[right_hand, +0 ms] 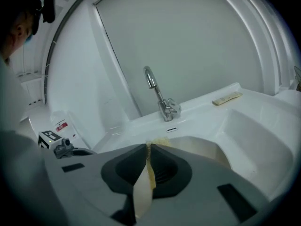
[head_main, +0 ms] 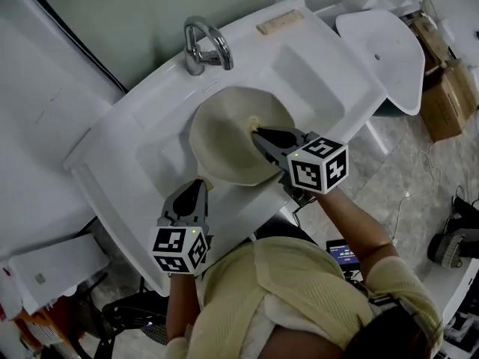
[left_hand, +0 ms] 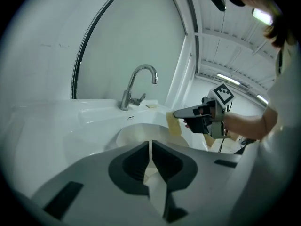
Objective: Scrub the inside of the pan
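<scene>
A cream pan (head_main: 238,133) lies tilted in the white sink basin (head_main: 329,88). My left gripper (head_main: 197,187) is at the pan's near edge, shut on its pale handle (left_hand: 154,185), which runs back between the jaws. My right gripper (head_main: 256,132) reaches over the pan's inside, shut on a thin yellow sponge (head_main: 252,123). In the right gripper view the sponge (right_hand: 144,182) is pinched between the jaws of the right gripper (right_hand: 147,146), above the pan (right_hand: 202,147). The left gripper view shows the right gripper (left_hand: 178,113) with the sponge (left_hand: 174,124) over the pan (left_hand: 136,133).
A chrome faucet (head_main: 203,45) stands behind the basin. A small tan bar (head_main: 279,22) lies on the back ledge. A white oval lid (head_main: 382,51) and a cardboard box (head_main: 449,99) are at the right. The person's body is close to the sink's front edge.
</scene>
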The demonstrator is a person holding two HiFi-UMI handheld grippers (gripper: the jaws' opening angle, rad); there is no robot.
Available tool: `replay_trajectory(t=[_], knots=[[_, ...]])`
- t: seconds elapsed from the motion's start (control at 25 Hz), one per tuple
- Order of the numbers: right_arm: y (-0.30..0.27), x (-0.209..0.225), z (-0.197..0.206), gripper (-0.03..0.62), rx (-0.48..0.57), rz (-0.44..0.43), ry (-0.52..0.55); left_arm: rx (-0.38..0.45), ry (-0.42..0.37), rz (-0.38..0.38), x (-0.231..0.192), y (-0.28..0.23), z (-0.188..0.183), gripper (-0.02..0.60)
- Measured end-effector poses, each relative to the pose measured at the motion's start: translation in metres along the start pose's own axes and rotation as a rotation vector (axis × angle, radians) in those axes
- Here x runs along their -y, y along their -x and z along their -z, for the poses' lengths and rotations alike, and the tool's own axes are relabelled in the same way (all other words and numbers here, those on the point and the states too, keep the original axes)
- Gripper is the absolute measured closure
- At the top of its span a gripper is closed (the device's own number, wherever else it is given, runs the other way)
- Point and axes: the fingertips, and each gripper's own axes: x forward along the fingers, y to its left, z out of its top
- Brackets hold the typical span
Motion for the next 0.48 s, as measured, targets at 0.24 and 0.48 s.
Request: replay_trajectory(t=[0.24, 0.48], knots=[[-0.032, 0.029, -0.006, 0.548, -0.077, -0.058, 0.039, -0.098, -0.010, -0.108, -0.009, -0.023, 0.019, 0.509], [-0.064, 0.043, -0.003, 0.548, -0.136, -0.089, 0.092, -0.162, 0.046, -0.165, -0.020, -0.038, 0.030, 0.457]])
